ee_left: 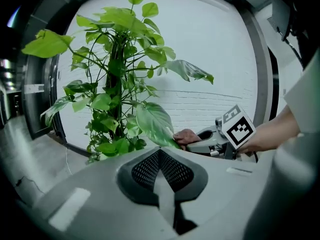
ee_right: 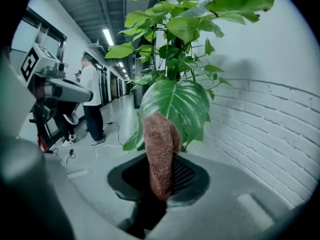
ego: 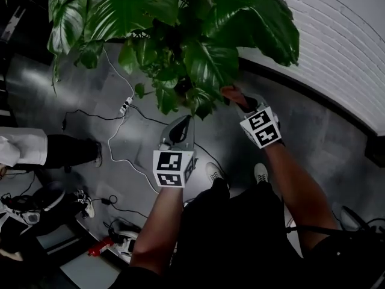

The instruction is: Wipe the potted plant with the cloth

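One tall potted plant (ego: 180, 29) stands by the white brick wall (ego: 343, 47), its broad leaves spreading above both grippers. The left gripper (ego: 179, 128) hangs just under the foliage, its jaws pressed together with nothing between them. The right gripper (ego: 243, 106) is clenched on the cloth (ee_right: 160, 154), a reddish-brown knit wad, and the cloth's tip lies against a big, low leaf (ee_right: 175, 106).
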A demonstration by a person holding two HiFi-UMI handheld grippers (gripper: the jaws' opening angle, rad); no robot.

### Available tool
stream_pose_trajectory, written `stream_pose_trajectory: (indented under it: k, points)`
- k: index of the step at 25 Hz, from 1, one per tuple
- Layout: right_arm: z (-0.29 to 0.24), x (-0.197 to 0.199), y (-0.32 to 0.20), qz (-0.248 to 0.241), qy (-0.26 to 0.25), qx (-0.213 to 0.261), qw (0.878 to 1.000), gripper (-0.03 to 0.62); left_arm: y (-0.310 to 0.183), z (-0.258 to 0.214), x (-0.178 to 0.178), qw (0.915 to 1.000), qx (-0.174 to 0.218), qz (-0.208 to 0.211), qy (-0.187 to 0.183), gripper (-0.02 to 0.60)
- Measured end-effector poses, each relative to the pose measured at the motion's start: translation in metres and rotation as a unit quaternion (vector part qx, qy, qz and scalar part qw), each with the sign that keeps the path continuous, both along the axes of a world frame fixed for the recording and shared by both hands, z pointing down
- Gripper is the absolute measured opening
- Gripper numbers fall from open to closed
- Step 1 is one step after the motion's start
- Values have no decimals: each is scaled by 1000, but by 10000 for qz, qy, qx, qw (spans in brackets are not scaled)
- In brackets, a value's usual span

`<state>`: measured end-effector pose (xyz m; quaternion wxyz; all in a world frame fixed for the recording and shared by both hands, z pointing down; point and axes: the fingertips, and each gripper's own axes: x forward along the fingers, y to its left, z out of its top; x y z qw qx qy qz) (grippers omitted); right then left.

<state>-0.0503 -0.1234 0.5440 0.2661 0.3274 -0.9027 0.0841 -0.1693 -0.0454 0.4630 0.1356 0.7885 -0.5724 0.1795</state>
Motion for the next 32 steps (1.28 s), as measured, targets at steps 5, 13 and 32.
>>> stream_pose_trajectory:
  k: [5, 13, 32]
  points:
    - [5, 8, 22, -493, 95, -121, 9987, 64, 11, -10, 17, 9994, 66, -333, -13, 17]
    - [-7, 43, 48, -1213, 28, -221, 9924, 64, 43, -28, 15, 9921, 91, -1251, -36, 17]
    - [-50, 108, 138, -1716, -1090, -1362, 9696, 64, 145, -14, 57, 9765, -480, -2100, 114, 17]
